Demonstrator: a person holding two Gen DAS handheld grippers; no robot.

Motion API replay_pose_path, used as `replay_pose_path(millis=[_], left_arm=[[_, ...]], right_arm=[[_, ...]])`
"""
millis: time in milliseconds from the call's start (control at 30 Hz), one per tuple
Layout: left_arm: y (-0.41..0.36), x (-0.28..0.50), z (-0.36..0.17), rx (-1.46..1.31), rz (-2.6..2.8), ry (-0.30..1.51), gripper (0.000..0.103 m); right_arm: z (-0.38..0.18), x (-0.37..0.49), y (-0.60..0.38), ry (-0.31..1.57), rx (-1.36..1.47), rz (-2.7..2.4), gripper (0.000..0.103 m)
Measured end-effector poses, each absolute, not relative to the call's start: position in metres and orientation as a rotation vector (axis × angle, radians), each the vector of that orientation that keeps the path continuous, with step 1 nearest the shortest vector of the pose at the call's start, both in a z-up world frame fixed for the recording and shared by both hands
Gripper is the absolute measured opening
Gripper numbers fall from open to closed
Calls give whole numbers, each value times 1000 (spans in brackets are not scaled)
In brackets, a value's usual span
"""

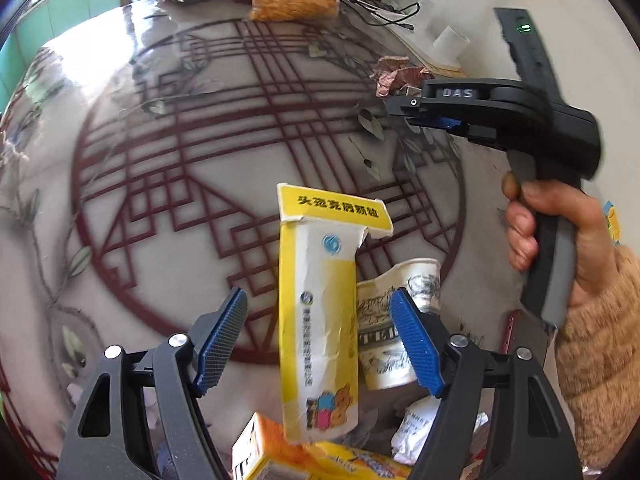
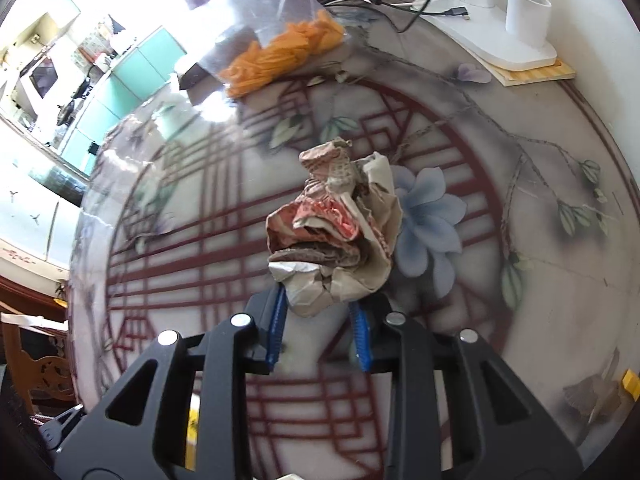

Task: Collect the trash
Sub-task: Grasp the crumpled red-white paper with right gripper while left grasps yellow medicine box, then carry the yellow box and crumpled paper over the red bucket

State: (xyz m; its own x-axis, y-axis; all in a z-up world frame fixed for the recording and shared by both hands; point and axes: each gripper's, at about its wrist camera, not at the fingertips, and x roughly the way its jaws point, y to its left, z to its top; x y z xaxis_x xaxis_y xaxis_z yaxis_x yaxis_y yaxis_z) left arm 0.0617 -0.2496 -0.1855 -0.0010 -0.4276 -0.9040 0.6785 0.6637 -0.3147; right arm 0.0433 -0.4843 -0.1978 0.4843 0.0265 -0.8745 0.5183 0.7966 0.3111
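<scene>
Trash lay gathered in a loose heap at the near edge of the patterned table (image 1: 168, 128), right under the left gripper (image 1: 318, 344), and that clustering read as a deliberate collecting point. Closest in the left wrist view were an orange-and-yellow carton (image 1: 280, 456) and some crumpled white paper (image 1: 420, 428). Above them a yellow-and-white medicine box (image 1: 320, 312), creased and with its top flap torn open, stood between the left gripper's blue pads (image 1: 222, 340). The fingers were spread wide, clear of the box on both sides, gripping nothing; whether the box was falling or leaning on the pile could not be told. Just behind it a printed paper cup (image 1: 404, 320) lay tilted against the heap.

Farther out, the right gripper (image 2: 318, 320) was clamped on a crumpled paper wrapper (image 2: 340, 224), pinched at its lower end so the rest stuck up in front of the camera. It looked like brown and pink printed paper, heavily creased, with a pale inner side showing. Seen from the left wrist, it was held above the table, well apart from the heap, probably so it could be carried there.

At the far edge sat a clear bag of orange snacks (image 2: 288, 52) and a white stand with a cup (image 2: 516, 28), likely not trash.
</scene>
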Motion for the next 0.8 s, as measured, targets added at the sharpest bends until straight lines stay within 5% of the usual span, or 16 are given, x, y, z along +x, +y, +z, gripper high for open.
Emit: replay_pose_path(millis=[133, 267, 333, 567, 600, 700, 800], left_arm=[[-253, 66, -200, 218, -899, 1367, 35], [-241, 69, -199, 161, -889, 1370, 34], [-233, 70, -192, 147, -872, 1347, 33], [-198, 79, -165, 65, -797, 1262, 33], [-193, 81, -162, 57, -788, 1253, 33], [-181, 82, -151, 44, -767, 1219, 33], [-170, 81, -140, 31, -745, 1179, 33]], right_arm=[[-195, 40, -473, 1040, 610, -288, 29], [-199, 39, -466, 1062, 617, -268, 36], [-197, 36, -465, 1061, 616, -283, 61], [-194, 38, -471, 1044, 573, -352, 69], [-200, 42, -473, 1066, 566, -363, 69], [-211, 45, -473, 1099, 595, -328, 38], [-212, 43, -465, 1104, 609, -301, 28]])
